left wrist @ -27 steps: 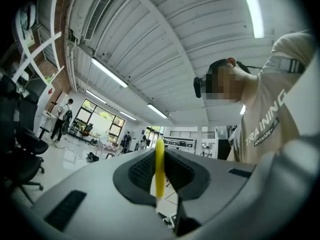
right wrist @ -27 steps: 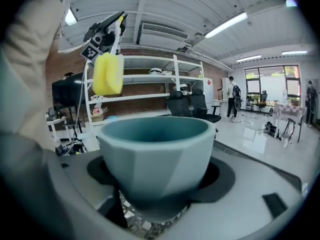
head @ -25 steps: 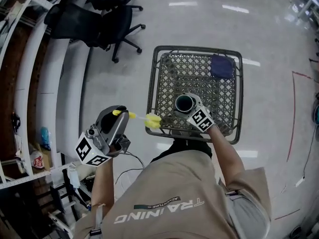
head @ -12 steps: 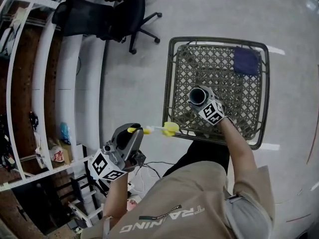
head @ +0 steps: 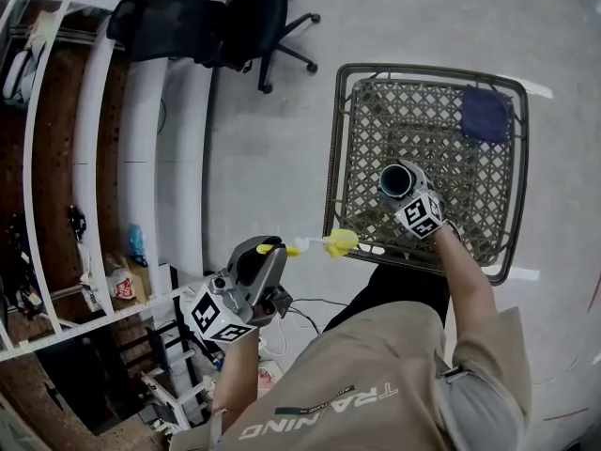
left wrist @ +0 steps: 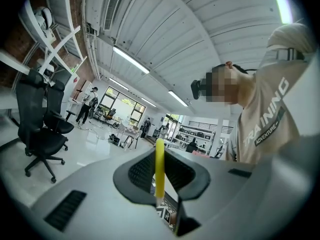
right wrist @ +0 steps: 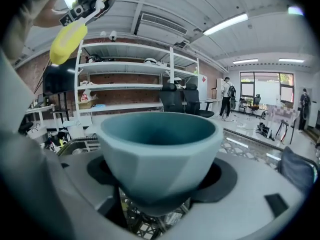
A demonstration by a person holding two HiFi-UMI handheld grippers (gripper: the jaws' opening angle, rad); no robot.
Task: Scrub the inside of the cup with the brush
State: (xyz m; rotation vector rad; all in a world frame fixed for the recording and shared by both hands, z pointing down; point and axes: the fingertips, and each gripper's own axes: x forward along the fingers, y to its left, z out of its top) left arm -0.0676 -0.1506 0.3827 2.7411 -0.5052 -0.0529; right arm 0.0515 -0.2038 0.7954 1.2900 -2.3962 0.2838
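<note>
My right gripper (head: 402, 192) is shut on a teal faceted cup (head: 396, 180), held upright with its mouth open over the mesh table (head: 368, 130). The right gripper view shows the cup (right wrist: 160, 149) seated between the jaws of the right gripper (right wrist: 160, 189), its inside empty. My left gripper (head: 267, 250) is shut on the yellow handle of a brush (head: 319, 244). The yellow brush head (head: 341, 243) sits by the table's near left corner, left of the cup and apart from it. In the left gripper view the handle (left wrist: 159, 166) stands between the jaws of the left gripper (left wrist: 160, 186). The brush head (right wrist: 67, 43) hangs up and to the left of the cup.
A dark blue cloth (head: 485, 114) lies at the table's far right corner. Black office chairs (head: 225, 12) stand on the glossy floor beyond. White shelving (head: 103, 158) with clutter runs along the left. A person (head: 376, 383) in a beige shirt fills the bottom.
The head view has swung, so everything sits further right and lower in frame. Brush and cup keep about the same gap, both still gripped.
</note>
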